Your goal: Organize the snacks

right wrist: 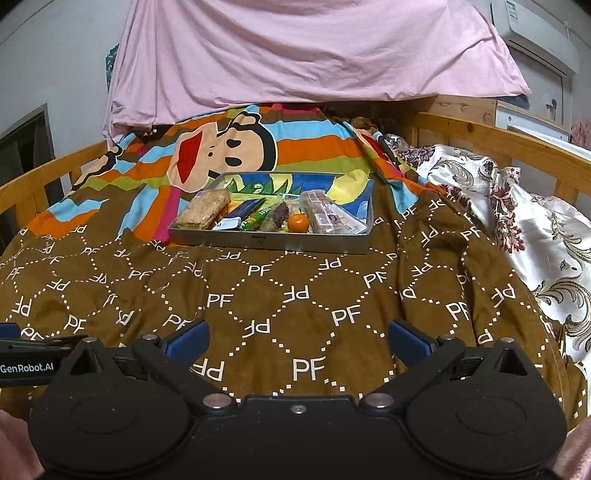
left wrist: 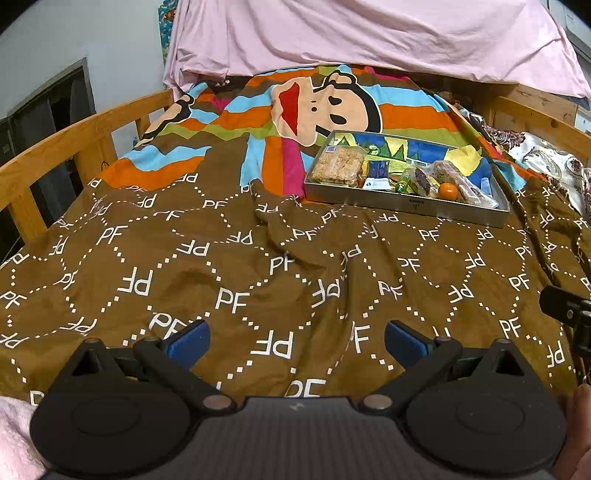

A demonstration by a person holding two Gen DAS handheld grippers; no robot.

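Observation:
A shallow metal tray (left wrist: 406, 205) (right wrist: 269, 242) lies on the brown patterned bedspread and holds snacks. In it are a clear pack of crispy cakes (left wrist: 338, 166) (right wrist: 203, 214), a dark blue packet (left wrist: 377, 170) (right wrist: 245, 208), a green wrapped stick (left wrist: 404, 181) (right wrist: 255, 219), a small orange (left wrist: 448, 192) (right wrist: 297, 223) and clear-wrapped pastries (left wrist: 465, 184) (right wrist: 328, 216). My left gripper (left wrist: 297, 341) is open and empty, low over the bedspread, well short of the tray. My right gripper (right wrist: 298, 341) is open and empty, also short of the tray.
Wooden bed rails (left wrist: 74, 147) (right wrist: 517, 147) run along both sides. A pink sheet (left wrist: 369, 33) (right wrist: 295, 48) hangs at the head. A floral quilt (right wrist: 535, 229) is bunched at the right. The other gripper's body shows at the edges (left wrist: 569, 306) (right wrist: 29, 354).

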